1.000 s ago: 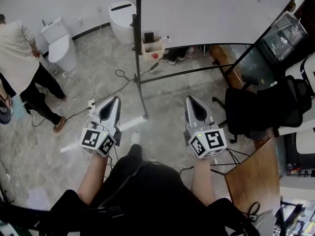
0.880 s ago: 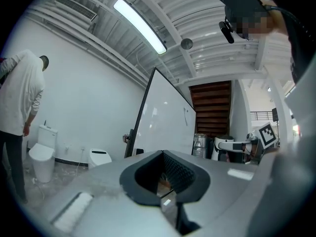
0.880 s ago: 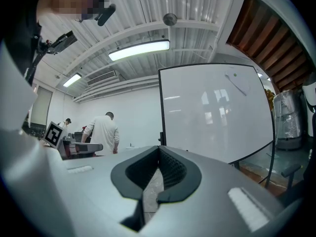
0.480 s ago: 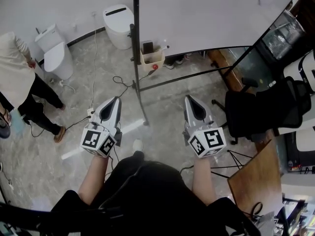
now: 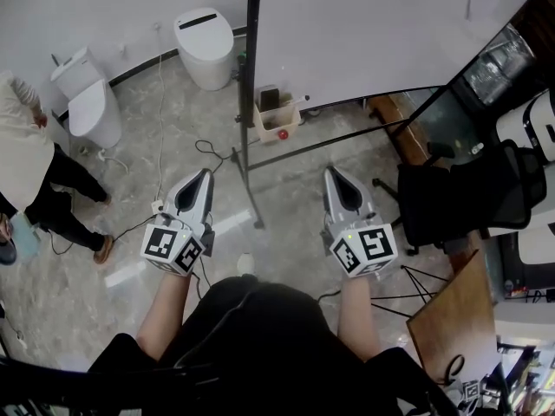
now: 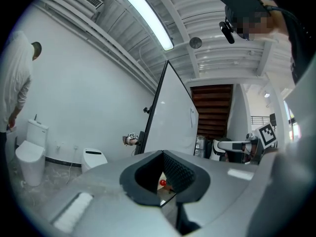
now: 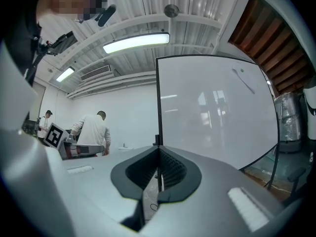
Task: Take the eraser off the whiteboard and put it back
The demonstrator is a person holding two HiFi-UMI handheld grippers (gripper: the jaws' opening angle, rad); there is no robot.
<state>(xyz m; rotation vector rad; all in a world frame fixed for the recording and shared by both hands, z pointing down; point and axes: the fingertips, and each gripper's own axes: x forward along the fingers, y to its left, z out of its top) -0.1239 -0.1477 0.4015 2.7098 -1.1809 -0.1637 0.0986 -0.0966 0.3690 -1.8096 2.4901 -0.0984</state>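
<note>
Head view: left gripper (image 5: 205, 173) and right gripper (image 5: 332, 172) are pointing level at the whiteboard (image 5: 373, 33), apparently for an approach. The probable eraser (image 5: 270, 99), a dark block, is sitting in the box (image 5: 277, 123) on the frame, well apart. Left gripper view: jaws pressed together, empty. Right gripper view: likewise.
</note>
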